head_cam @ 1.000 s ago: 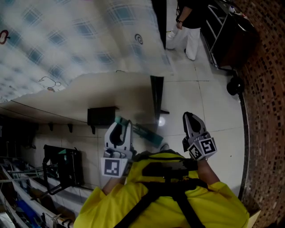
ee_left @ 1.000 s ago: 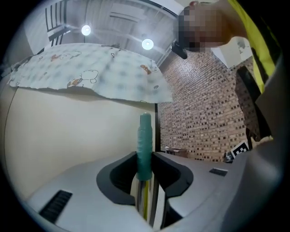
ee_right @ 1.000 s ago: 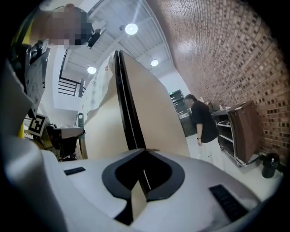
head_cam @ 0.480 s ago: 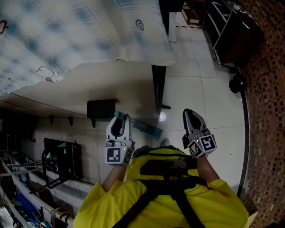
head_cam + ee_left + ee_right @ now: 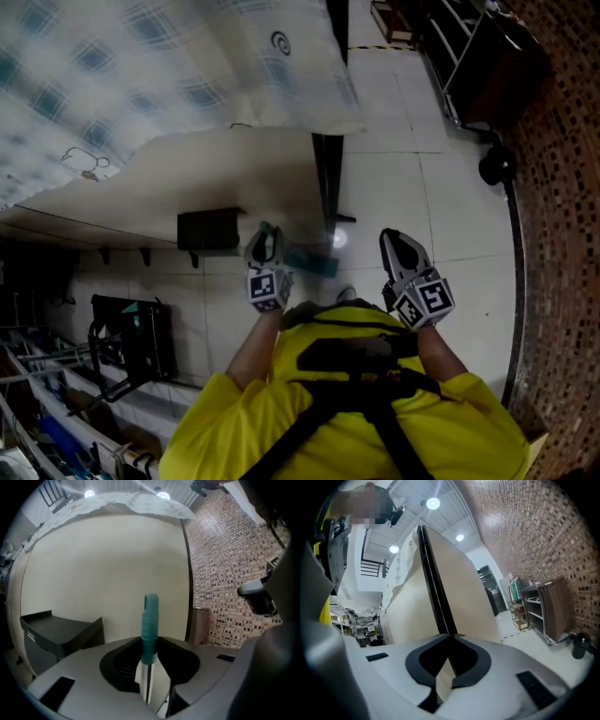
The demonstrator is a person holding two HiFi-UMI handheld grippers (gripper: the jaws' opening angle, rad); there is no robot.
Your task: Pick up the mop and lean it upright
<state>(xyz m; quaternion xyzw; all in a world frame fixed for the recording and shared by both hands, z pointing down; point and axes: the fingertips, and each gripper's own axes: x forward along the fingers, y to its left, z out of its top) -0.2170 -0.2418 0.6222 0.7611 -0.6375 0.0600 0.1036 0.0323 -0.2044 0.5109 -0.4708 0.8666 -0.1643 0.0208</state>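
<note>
The mop shows as a teal grip (image 5: 150, 620) on a silver shaft, standing upright between the jaws in the left gripper view. My left gripper (image 5: 149, 644) is shut on that shaft just below the teal part. From the head view the left gripper (image 5: 265, 239) is low in front of my body, with a teal length of the mop (image 5: 309, 260) running off to its right. The mop's head is hidden. My right gripper (image 5: 401, 246) hangs beside it at the right, apart from the mop. Its jaws (image 5: 452, 637) meet at the tips with nothing between them.
A beige panel (image 5: 108, 564) rises straight ahead, with a black box (image 5: 208, 228) at its foot and a black post (image 5: 328, 183) at its edge. A checked cloth (image 5: 141, 75) drapes over the top. Brick wall (image 5: 562, 234) and a dark rack (image 5: 487, 66) stand right; black cart (image 5: 131, 342) left.
My left gripper has sunk with the mop and now looks smaller and further right in the head view. The right gripper has hardly moved. A person at the top has left the picture.
</note>
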